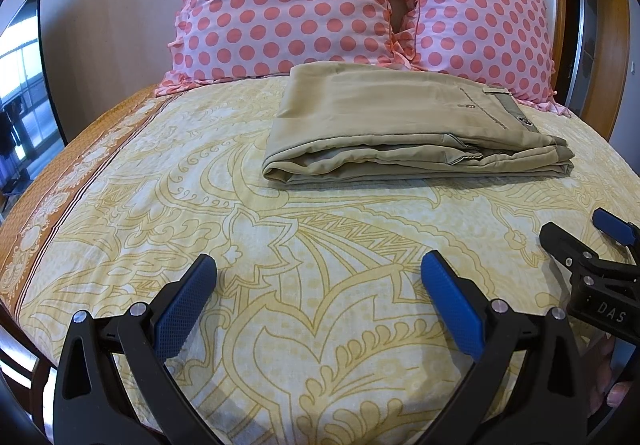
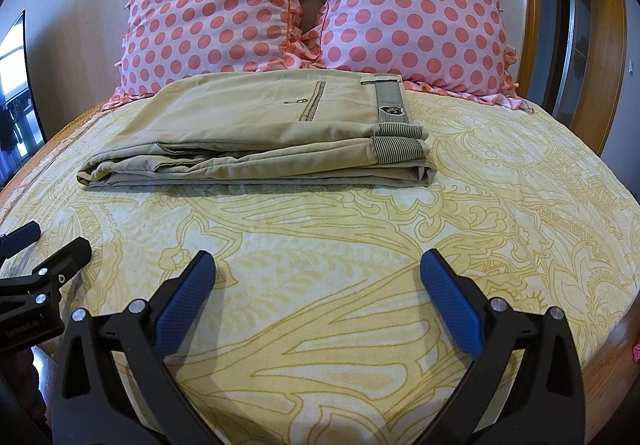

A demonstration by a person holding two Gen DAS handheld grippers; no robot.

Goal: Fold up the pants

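Fingers first: the left gripper [image 1: 318, 277] has its blue pads spread wide, nothing between them, only patterned bedspread [image 1: 280, 325] showing through the gap. Same story on the right gripper [image 2: 318, 277], pads well apart and holding nothing. Each tool peeks into the other's view at the edge, and both hang over the near part of the bed, well short of the pants.

And the pants [image 2: 256, 137] themselves sit on the bedspread as a flat khaki packet, several layers stacked, just in front of the two polka-dot pillows [image 2: 304, 5]. The striped waistband [image 2: 390, 101] lies on top at the right end of the packet, with a small badge on it; the rounded fold sits at the left end. The far edge of the packet looks to reach the pillows' frill, though actual contact cannot be told from here. The near edge shows the layers lining up fairly evenly.

On this evidence the folding looks all but finished, and both tools are clear of the cloth. If anything remains, it is a tidy: the layers at the near left corner of the pants look slightly loose, so a next move would call for a low approach and a light press there, without dragging the top layer askew.
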